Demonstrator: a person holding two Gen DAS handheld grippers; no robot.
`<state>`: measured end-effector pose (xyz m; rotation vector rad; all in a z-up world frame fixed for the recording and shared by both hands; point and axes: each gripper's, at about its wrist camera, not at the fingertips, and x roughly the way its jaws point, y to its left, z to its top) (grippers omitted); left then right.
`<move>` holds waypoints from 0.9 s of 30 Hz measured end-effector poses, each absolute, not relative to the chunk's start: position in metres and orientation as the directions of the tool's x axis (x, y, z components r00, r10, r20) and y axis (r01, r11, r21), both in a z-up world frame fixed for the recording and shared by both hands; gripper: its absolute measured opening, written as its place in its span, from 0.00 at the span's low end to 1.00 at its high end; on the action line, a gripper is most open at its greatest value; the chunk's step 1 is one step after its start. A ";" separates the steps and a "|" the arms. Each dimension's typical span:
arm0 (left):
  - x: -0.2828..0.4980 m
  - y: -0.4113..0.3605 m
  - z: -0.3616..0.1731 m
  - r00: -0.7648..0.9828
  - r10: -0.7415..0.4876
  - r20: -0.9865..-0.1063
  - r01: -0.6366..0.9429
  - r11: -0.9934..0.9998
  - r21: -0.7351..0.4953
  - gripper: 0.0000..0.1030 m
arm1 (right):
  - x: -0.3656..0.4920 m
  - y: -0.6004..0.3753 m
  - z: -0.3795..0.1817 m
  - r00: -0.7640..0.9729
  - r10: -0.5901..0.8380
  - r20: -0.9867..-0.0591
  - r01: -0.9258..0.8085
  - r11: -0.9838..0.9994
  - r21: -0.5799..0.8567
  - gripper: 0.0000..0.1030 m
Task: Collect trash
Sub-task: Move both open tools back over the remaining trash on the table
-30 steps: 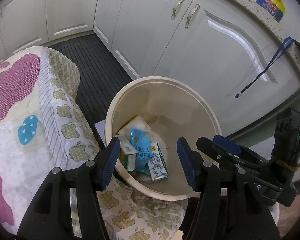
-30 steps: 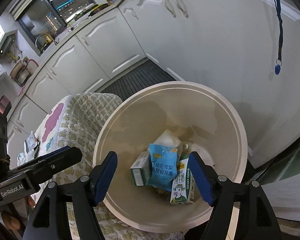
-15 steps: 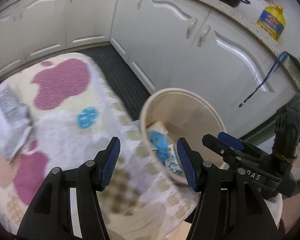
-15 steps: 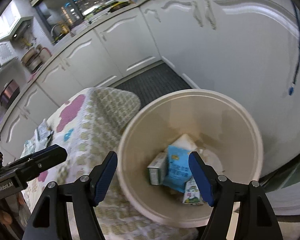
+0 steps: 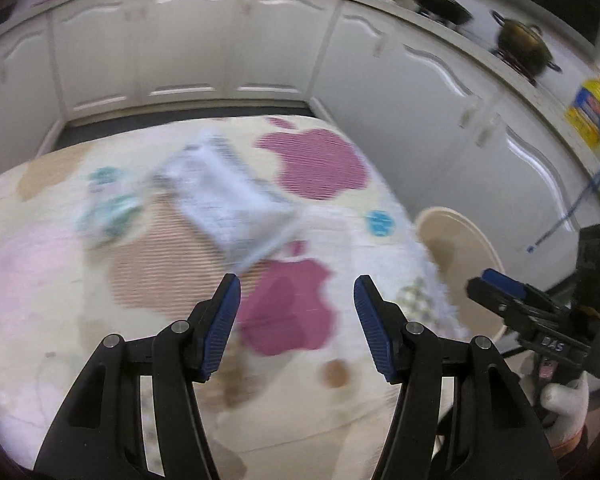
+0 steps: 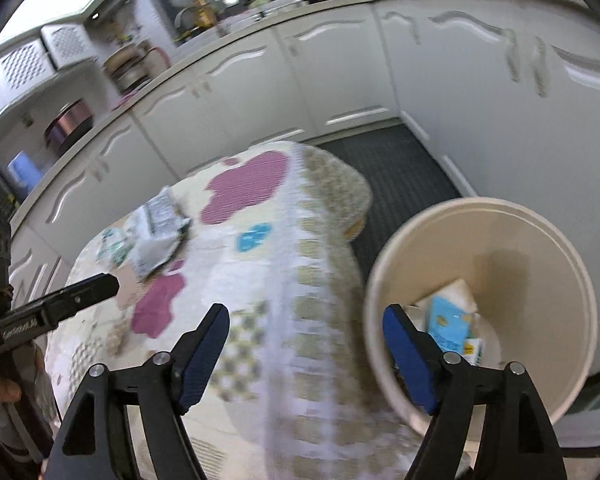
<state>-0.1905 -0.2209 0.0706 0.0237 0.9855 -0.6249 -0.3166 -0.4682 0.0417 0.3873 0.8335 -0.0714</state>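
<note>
A crumpled white printed wrapper [image 5: 228,196] lies on the apple-patterned tablecloth [image 5: 100,280], with a smaller green-and-white wrapper [image 5: 108,208] to its left; both also show in the right wrist view, the white wrapper [image 6: 160,232] far left. My left gripper [image 5: 296,312] hovers open above the cloth, short of the wrapper, nothing between its fingers. My right gripper [image 6: 304,336] is empty and its jaws are opening, over the table's edge beside the beige bin [image 6: 548,264]. Blue and white cartons [image 6: 448,320] lie in the bin.
White kitchen cabinets [image 5: 260,48] curve round behind the table. A dark ribbed floor mat [image 6: 392,168] runs between table and cabinets. A yellow oil bottle [image 5: 592,108] and pots [image 5: 520,40] stand on the counter. A blue lanyard [image 5: 568,216] hangs from it.
Both views have swung left from the bin to the tabletop, bringing the wrappers into sight. The right gripper's jaws have widened. The left jaws keep the same gap.
</note>
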 end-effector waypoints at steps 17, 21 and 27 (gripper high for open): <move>-0.121 -0.132 0.066 0.455 -0.429 -0.780 0.383 0.885 -0.264 0.67 | -0.225 -0.366 0.055 0.642 0.251 -0.724 -0.078 0.961 0.264 0.82; -0.104 -0.134 0.059 0.444 -0.437 -0.782 0.392 0.880 -0.269 0.67 | -0.195 -0.349 0.050 0.623 0.266 -0.735 -0.129 0.962 0.239 0.83; -0.081 -0.137 0.047 0.435 -0.426 -0.793 0.392 0.883 -0.260 0.67 | -0.156 -0.333 0.037 0.595 0.268 -0.758 -0.192 0.963 0.190 0.83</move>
